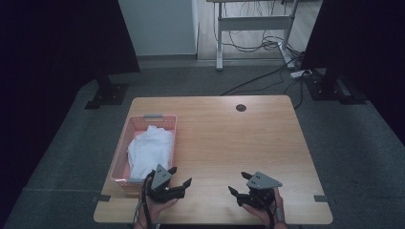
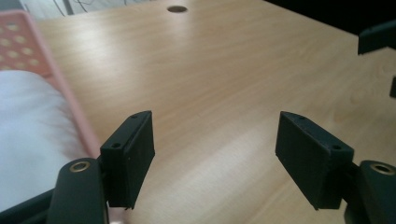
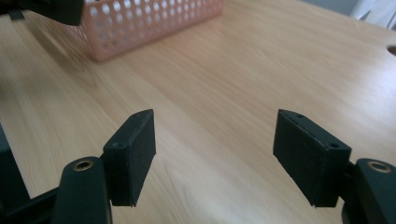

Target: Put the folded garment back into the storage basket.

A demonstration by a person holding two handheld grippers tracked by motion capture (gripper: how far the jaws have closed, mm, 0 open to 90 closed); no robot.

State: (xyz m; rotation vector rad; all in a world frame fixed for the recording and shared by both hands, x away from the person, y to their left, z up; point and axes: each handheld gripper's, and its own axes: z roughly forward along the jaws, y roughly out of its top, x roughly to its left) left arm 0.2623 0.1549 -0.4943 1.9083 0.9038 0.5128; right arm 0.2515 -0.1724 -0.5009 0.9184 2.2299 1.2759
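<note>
Two grippers, left [image 1: 180, 175] and right [image 1: 239, 183], are held wide and empty near the basket [image 1: 122, 155]; the cloth [image 1: 149, 149] is judged next to be reached.

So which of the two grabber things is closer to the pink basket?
The left gripper. It sits right by the pink basket's near corner, next to the white cloth; the right gripper is farther across the table.

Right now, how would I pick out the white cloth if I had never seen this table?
Start at the wooden table and go to its left edge, where a pink perforated basket sits. The white cloth lies crumpled inside it, just ahead of the left hand-held gripper; it is the soft white thing there.
</note>
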